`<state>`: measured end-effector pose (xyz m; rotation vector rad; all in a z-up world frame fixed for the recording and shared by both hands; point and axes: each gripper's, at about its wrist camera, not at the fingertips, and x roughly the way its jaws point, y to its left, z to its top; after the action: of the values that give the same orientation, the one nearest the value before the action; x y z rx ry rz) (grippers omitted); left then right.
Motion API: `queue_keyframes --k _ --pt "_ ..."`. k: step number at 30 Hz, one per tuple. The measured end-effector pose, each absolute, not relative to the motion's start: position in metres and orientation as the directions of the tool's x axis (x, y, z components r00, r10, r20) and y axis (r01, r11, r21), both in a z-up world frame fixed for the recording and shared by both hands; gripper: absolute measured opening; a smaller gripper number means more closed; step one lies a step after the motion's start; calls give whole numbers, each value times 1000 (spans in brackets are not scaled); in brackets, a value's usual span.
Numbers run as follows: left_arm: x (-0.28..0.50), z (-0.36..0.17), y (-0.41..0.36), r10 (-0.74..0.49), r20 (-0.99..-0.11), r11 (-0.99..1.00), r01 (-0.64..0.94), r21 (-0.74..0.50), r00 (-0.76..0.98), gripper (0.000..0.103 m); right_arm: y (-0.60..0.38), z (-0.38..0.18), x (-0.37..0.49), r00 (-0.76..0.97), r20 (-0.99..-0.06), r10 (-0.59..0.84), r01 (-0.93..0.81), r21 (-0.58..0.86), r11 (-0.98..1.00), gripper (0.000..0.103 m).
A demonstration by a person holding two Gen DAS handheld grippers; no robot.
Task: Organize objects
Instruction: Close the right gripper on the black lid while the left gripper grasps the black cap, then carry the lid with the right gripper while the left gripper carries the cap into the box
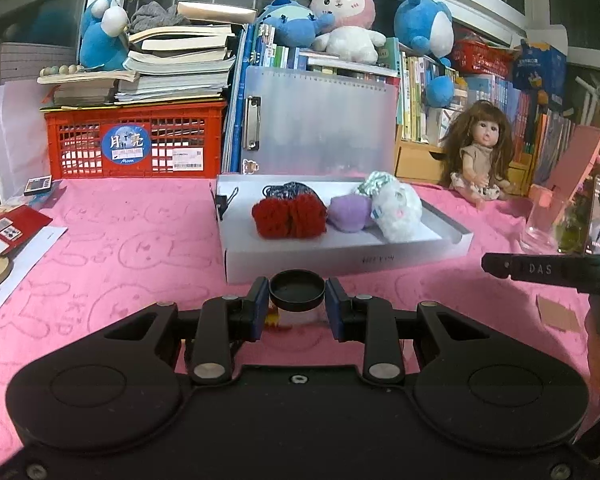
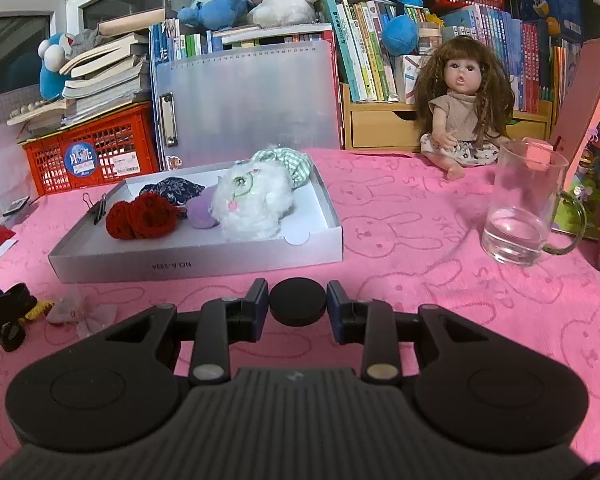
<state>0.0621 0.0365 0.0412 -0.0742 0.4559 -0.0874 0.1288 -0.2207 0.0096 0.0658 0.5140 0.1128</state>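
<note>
a small clear jar (image 1: 298,312) with an open black rim is pinched between the pads of the left tongs (image 1: 297,300), upright, mouth up, above the pink desk (image 1: 120,248). a black round lid (image 2: 297,301) is pinched edge-on by the right tongs (image 2: 297,300), its flat face toward the camera. the white tray (image 2: 196,256) lies beyond both.

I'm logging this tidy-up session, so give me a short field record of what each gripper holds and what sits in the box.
left gripper: shut on a small clear jar with black lid
right gripper: shut on a round black cap
white box: red yarn item, purple ball, white plush, blue patterned cloth, green checked cloth
surface: pink cloth
nearby: glass mug, doll
</note>
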Motion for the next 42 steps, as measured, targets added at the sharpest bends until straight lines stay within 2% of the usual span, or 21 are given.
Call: queue_keyframes --k 17,42 --pt "133 62 44 -97 -450 990 38 -139 888 29 -222 39 174 878 -458 138 -92 120 988 36" --pt "228 38 42 -33 -543 990 -46 -131 839 29 -211 25 252 829 -540 148 -81 146 986 36"
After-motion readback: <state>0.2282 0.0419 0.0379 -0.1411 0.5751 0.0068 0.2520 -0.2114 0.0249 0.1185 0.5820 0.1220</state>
